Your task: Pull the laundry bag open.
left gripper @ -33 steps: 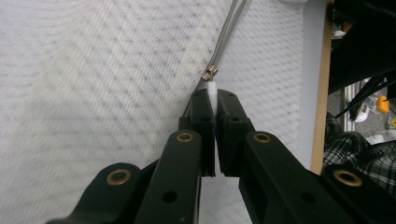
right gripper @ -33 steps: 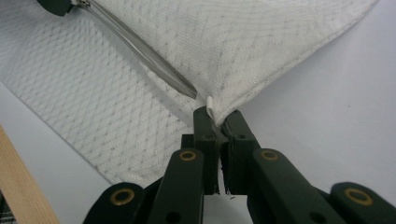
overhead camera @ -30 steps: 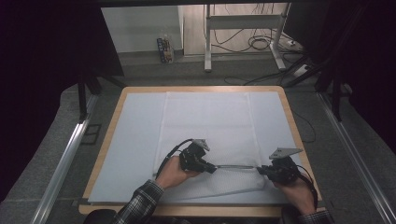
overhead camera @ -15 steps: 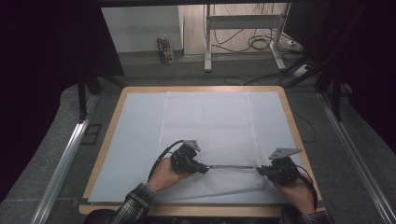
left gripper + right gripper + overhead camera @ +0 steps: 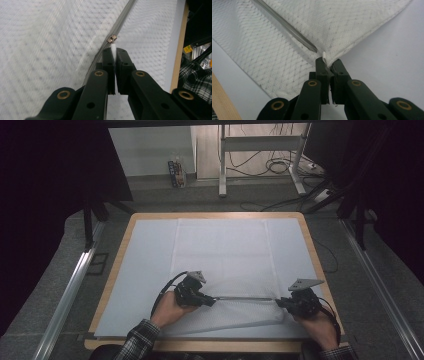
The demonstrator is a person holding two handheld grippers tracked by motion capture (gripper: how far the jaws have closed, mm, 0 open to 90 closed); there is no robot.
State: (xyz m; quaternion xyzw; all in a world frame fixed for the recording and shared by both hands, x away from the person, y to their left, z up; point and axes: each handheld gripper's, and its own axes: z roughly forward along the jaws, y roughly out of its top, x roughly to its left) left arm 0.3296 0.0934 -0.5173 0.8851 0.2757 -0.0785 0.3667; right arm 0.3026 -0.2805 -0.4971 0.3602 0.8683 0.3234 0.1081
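A white mesh cloth (image 5: 222, 250) with a grey zipper (image 5: 245, 298) lies on the table's pale mat (image 5: 145, 260). My left gripper (image 5: 212, 300) is at the zipper's left part. In the left gripper view it (image 5: 114, 51) is shut on the white pull tab (image 5: 113, 47) of the metal slider (image 5: 112, 39), with the zipper (image 5: 123, 15) running on beyond. My right gripper (image 5: 280, 302) is at the zipper's right end. In the right gripper view it (image 5: 328, 62) is shut on the cloth's corner (image 5: 324, 55), just past the zipper's tip (image 5: 312, 47). The zipper stretches straight between them.
The wooden table rim (image 5: 117, 265) frames the mat. A metal rail (image 5: 70, 290) runs along the floor at the left. Desk legs (image 5: 222, 160), cables (image 5: 280, 167) and a small box (image 5: 175, 172) stand beyond the far edge. A plaid sleeve (image 5: 142, 340) enters at the bottom.
My left gripper has slid left along the zipper with the pull tab in its jaws, so the gap between the two grippers has grown. The right gripper has stayed put.
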